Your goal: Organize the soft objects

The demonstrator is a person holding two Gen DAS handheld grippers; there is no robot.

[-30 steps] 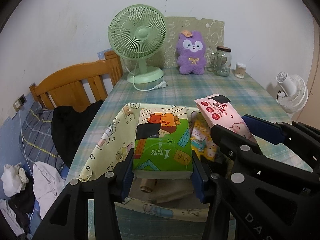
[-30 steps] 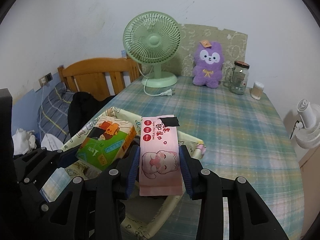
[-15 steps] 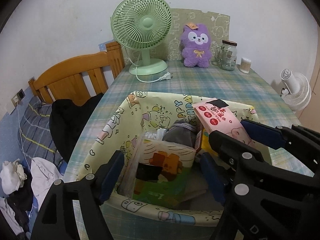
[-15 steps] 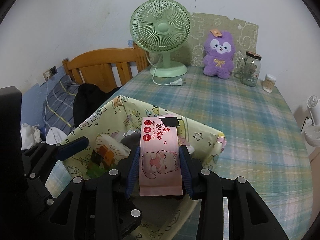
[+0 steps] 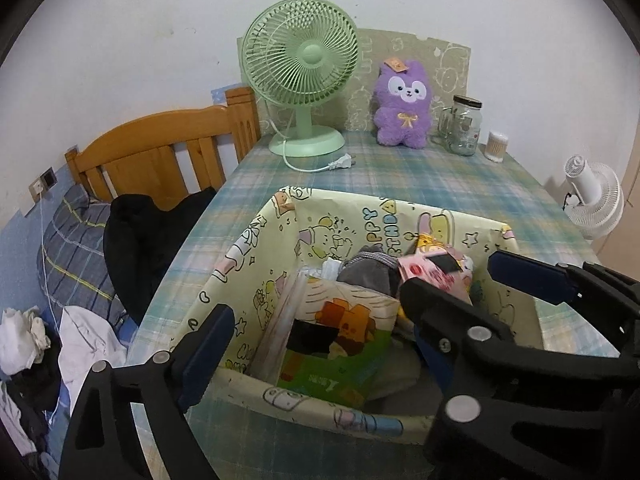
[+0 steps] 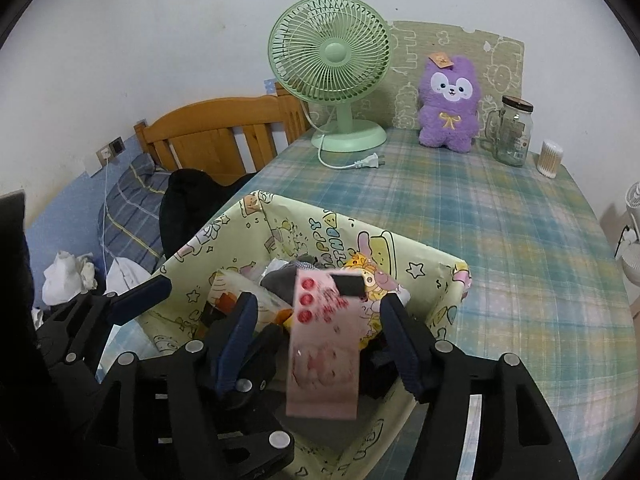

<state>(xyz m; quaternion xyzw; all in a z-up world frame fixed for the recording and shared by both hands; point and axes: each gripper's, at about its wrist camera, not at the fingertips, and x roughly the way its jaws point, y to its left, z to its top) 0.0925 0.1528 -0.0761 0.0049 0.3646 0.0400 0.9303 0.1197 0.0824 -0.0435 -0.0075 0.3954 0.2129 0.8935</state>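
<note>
- The green tissue pack [image 5: 332, 344] was squeezed in the left tongs [image 5: 316, 328] a moment ago. Now it lies down in the yellow cartoon bin [image 5: 256, 276], just below and ahead of them.
- The left tongs have just been opening. They now stand wide, and neither pad touches the pack, so it could drop in.
- The pink wipes pack [image 6: 324, 352] was pinched in the right tongs [image 6: 320, 344]. Those have just been opening too, and now there is a gap on each side of the pack. It looks blurry, so I think it is falling into the bin.
- Just past both tongs, grey cloth [image 5: 368, 272] and a yellow packet [image 6: 372, 280] already sit in the bin. I think the soft things all go there.
- Far beyond the tongs, a purple plush toy [image 5: 404, 108] sits by the wall beside a green fan [image 5: 300, 64]. It may be next.
</note>
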